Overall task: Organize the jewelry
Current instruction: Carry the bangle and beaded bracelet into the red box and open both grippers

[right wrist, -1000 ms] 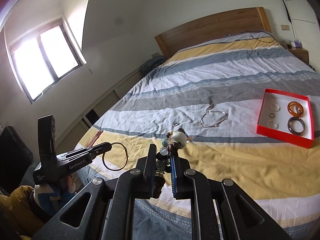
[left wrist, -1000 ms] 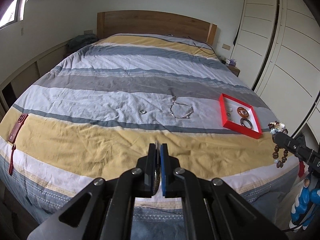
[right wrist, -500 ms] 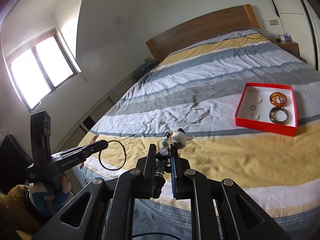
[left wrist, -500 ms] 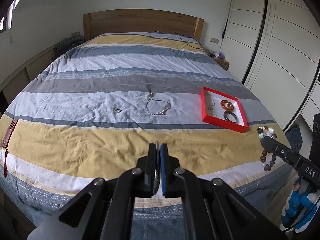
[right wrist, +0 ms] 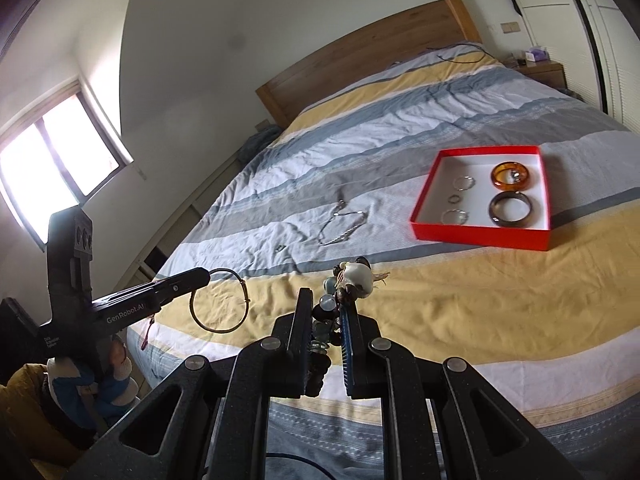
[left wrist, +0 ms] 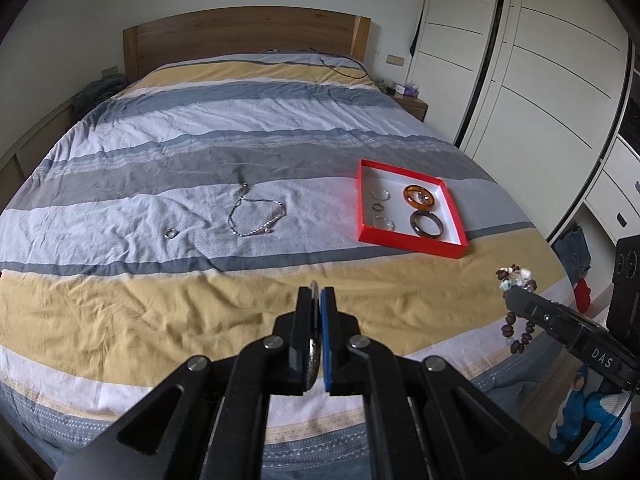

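Red tray point(left wrist: 412, 243) on striped bed point(left wrist: 200, 304), 2 o'clock from left gripper point(left wrist: 317, 294); holds amber bangle point(left wrist: 418, 196), dark bangle point(left wrist: 427, 224), three rings. Left gripper clamped on thin bangle point(right wrist: 219, 302). Right gripper point(right wrist: 326, 312) clamped on bead bracelet point(right wrist: 352, 278). Chain point(left wrist: 256, 216), ring point(left wrist: 171, 233) loose at 11 o'clock.

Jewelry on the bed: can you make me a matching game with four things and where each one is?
Things:
1. beaded bracelet
2. thin wire bangle
3. amber bangle
4. silver chain

Places:
A. lying loose on the striped bedspread
B. inside the red tray
C. pinched in the left claw
D. pinched in the right claw

Pairs: 1-D, 2-C, 3-B, 4-A
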